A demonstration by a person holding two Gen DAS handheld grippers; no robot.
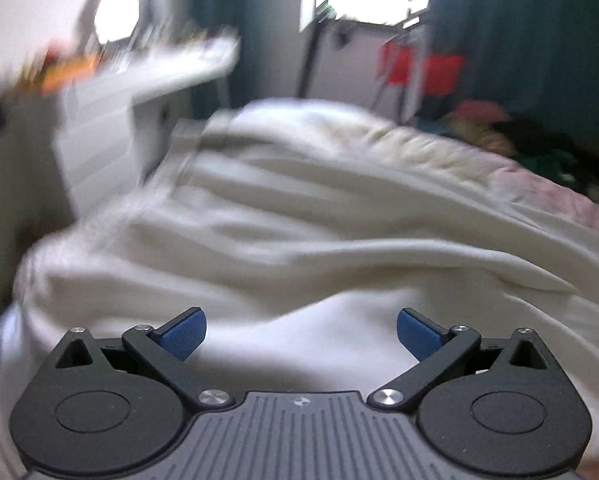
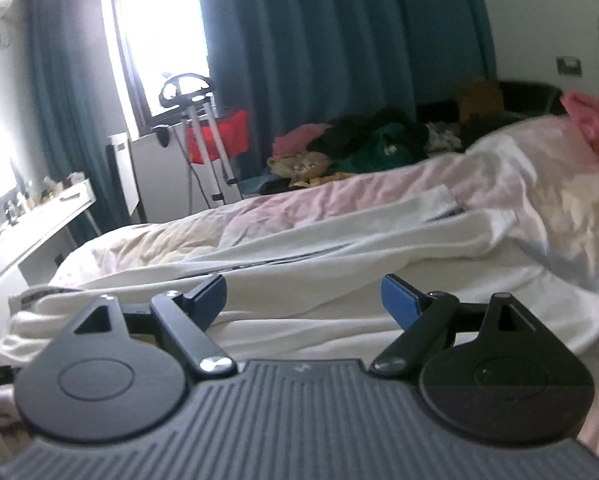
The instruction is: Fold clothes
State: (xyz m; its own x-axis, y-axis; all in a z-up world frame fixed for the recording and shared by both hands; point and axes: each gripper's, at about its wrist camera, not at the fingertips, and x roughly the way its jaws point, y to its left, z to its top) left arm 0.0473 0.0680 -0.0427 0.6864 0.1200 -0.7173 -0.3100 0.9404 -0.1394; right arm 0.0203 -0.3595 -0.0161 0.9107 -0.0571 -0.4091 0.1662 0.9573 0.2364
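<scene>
Left gripper (image 1: pixel 301 334): fingers apart, empty, above a rumpled white garment (image 1: pixel 299 240). Right gripper (image 2: pixel 303 302): fingers apart, empty, near the same garment, spread on the pink-sheeted bed (image 2: pixel 539 168). Beyond: clothes pile (image 2: pixel 363 148), white worktop (image 2: pixel 39 220), teal curtains (image 2: pixel 339 40).

Domestic bedroom, bed (image 2: pixel 339 208) with rumpled pink-and-white bedding, teal curtains (image 2: pixel 319 40) flanking bright window (image 2: pixel 159 32), heap of loose clothes (image 2: pixel 371 140) at far side, cluttered white worktop (image 2: pixel 39 220) along wall, wall light switch (image 2: pixel 570 65).
</scene>
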